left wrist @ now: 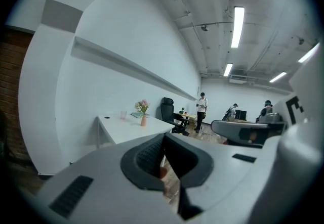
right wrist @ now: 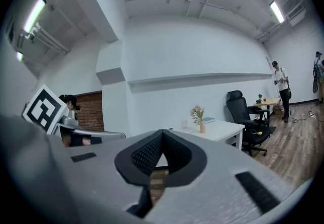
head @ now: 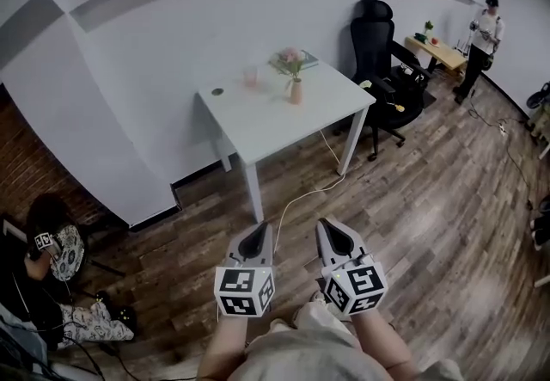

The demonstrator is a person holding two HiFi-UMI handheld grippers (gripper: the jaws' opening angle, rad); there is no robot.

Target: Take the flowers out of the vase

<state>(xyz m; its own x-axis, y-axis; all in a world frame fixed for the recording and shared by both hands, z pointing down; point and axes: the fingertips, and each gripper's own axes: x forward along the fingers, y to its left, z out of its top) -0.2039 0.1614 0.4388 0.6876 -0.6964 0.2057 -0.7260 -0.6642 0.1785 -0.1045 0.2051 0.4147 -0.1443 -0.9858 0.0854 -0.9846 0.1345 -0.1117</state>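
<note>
A small orange vase (head: 296,93) with pink flowers (head: 290,59) stands upright on the white table (head: 258,117), far ahead of me. Both grippers hang low near my body over the wooden floor, well short of the table. My left gripper (head: 255,242) and right gripper (head: 338,237) are shut and hold nothing. In the left gripper view the flowers (left wrist: 142,105) and vase (left wrist: 144,121) appear small beyond the closed jaws of the left gripper (left wrist: 163,139). The right gripper view has the flowers (right wrist: 197,113) and vase (right wrist: 202,127) far off, past the right gripper (right wrist: 162,134).
On the table stand a pink cup (head: 250,76), a book (head: 302,60) and a small dark disc (head: 217,91). A black office chair (head: 382,52) stands right of it. A cable (head: 301,194) trails on the floor. One person stands far right (head: 483,35); another sits at left (head: 51,250).
</note>
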